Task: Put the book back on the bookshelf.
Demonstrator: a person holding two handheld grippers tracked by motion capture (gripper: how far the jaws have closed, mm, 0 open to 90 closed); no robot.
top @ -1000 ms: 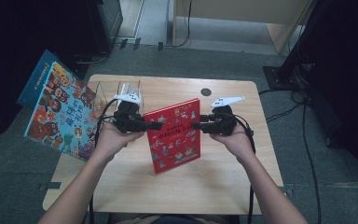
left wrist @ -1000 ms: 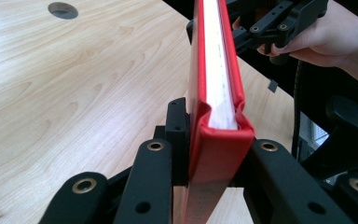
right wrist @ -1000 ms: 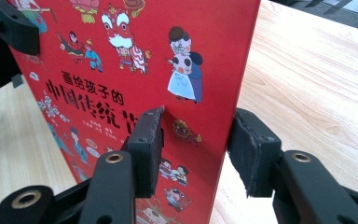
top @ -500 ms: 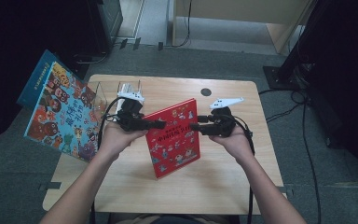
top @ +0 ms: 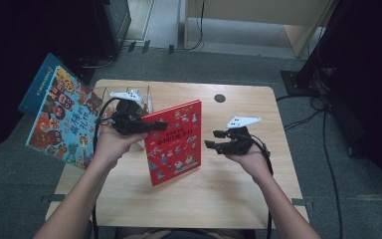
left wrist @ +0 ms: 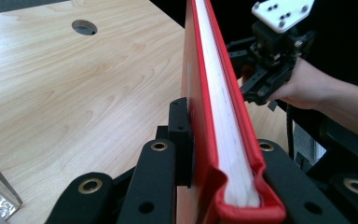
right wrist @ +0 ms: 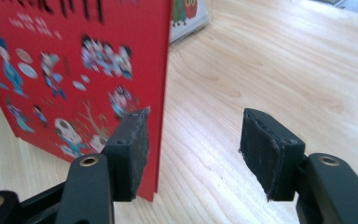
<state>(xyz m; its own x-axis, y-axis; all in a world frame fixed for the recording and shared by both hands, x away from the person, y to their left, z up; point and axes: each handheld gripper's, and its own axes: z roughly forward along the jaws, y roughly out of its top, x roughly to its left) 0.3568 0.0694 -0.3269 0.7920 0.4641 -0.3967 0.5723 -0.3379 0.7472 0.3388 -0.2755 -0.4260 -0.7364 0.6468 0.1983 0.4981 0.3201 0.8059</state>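
Red picture book (top: 173, 141) upright on the tabletop (top: 238, 199)
Left gripper (left wrist: 214, 154) jaws clamp its edge; right gripper (right wrist: 193, 154) jaws gape apart just beside it.

red book (right wrist: 74, 70) cut off at top edge, title lettering blurred

Glossy red book (top: 175, 140), pale smooth wood table (top: 238, 194)

High view: wooden table (top: 229, 199) evenly lit from above, surrounding floor and corners dim to black, overall soft and slightly grainy. Left gripper view: red book (left wrist: 223, 116) sharp along its near edge, background dark, hand (left wrist: 303, 84) softly blurred. Right gripper view: bright daylight tone, cover print smeared at the top edge, faint shadow under the pads (right wrist: 137, 149).
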